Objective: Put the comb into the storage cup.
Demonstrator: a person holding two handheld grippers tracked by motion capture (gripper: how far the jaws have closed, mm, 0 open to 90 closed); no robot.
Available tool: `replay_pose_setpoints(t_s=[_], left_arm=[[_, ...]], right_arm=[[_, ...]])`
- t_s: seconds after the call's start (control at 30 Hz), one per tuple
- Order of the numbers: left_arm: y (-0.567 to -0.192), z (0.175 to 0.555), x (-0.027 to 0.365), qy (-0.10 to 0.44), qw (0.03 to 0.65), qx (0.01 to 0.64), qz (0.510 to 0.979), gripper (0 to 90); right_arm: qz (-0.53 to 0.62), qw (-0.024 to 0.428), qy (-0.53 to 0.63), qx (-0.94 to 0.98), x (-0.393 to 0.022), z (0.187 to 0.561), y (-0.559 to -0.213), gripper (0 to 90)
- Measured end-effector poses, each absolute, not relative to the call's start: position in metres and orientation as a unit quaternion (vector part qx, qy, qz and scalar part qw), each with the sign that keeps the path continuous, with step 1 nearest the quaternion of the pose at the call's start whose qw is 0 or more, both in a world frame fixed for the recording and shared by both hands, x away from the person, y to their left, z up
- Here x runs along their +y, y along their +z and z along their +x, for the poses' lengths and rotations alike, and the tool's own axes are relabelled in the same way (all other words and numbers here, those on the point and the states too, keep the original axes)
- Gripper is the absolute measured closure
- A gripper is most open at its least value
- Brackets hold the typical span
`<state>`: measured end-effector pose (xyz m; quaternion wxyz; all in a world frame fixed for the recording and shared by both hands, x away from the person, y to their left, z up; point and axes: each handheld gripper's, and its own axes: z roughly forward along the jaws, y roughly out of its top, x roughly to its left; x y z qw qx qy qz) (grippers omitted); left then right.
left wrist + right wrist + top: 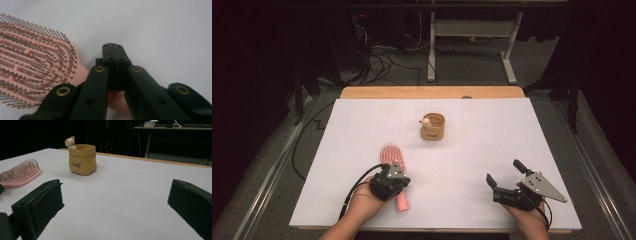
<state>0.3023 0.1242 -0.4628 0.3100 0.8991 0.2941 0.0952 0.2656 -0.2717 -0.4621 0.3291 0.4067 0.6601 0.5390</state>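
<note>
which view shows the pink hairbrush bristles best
The left gripper view: the pink hairbrush is close, each bristle distinct. The high view shows its whole shape, small, handle partly under the left hand-held gripper. The right gripper view shows its head side-on.

Lab/recording rig: white-covered table (362,125), cable tangle (382,60) on floor, desk frame (472,30) behind, dark surroundings.
</note>
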Motion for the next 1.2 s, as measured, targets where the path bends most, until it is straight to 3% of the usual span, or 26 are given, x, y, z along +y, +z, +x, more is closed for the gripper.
replay_pose_setpoints(t_s=[0.73,1.2], left_arm=[[-0.473,0.263,0.198,0.094,0.324,0.328,0.882,90.0],[-0.472,0.243,0.239,0.109,0.373,0.346,0.854,90.0]], right_arm=[[0.406,0.324,0.537,0.664,-0.268,0.265,-0.463,0.4],[0.403,0.326,0.536,0.666,-0.267,0.266,-0.462,0.4]])
